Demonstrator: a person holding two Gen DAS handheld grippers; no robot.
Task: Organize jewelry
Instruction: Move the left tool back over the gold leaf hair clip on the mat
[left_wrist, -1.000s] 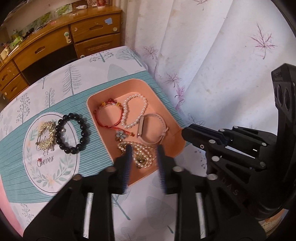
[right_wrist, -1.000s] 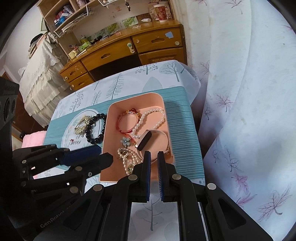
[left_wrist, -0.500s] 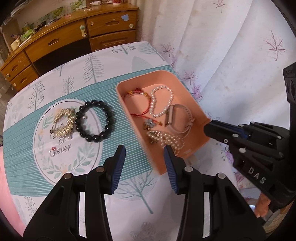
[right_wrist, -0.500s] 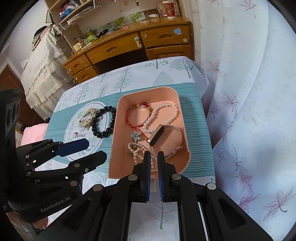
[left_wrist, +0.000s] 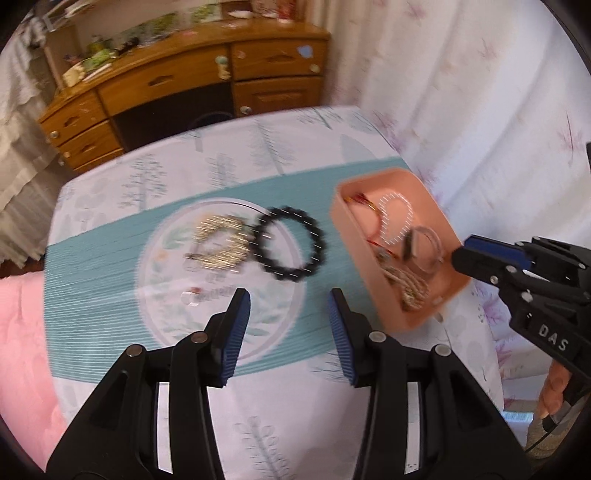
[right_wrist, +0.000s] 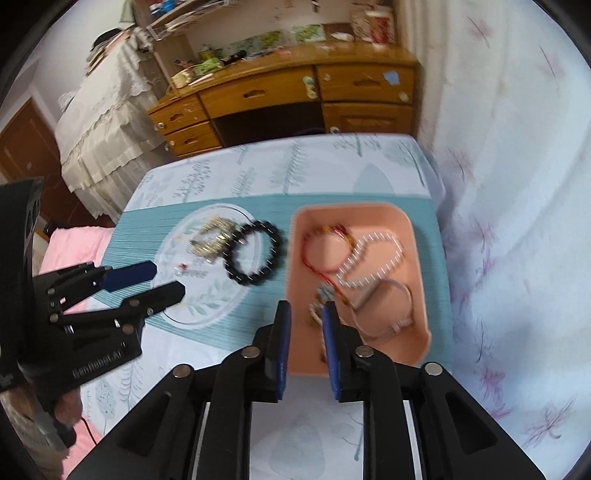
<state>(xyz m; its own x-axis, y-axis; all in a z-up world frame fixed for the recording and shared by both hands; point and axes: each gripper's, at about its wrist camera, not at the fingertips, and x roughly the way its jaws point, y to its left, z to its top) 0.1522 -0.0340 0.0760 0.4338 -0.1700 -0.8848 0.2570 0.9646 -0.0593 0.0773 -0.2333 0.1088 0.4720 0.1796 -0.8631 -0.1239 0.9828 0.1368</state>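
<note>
The surface (right_wrist: 229, 343) carries a cloth printed with trees and a teal striped band with a round white emblem.

Left to right:

- Left claw (left_wrist: 286, 328): jaws apart and just been opening, nothing between the pads. It hovers over the near edge of the emblem, clear of the jewelry.
- Gold ornament (right_wrist: 214, 238): lies on the emblem, blurred; its right edge touches or slightly overlaps the next item.
- Black bead bracelet (right_wrist: 255, 253): lies flat on the cloth, just left of the tray and outside it.
- Pink tray (right_wrist: 417, 258): a shallow rectangular container resting on the teal band near the right edge of the surface. Contents:
  - red cord bracelet (right_wrist: 323, 245), far-left part of the tray;
  - white pearl strand (right_wrist: 373, 260), far-right part, next to the cord bracelet;
  - pale pink band (right_wrist: 388, 306), near-right part;
  - small flower charm (right_wrist: 325, 293) and a second pearl strand (left_wrist: 408, 286) — near-left part, partly hidden behind the right claw in its own view.
- Right claw (right_wrist: 306, 350): jaws slightly apart and just been opening, gripping nothing. It hangs over the tray's near-left corner.
</note>
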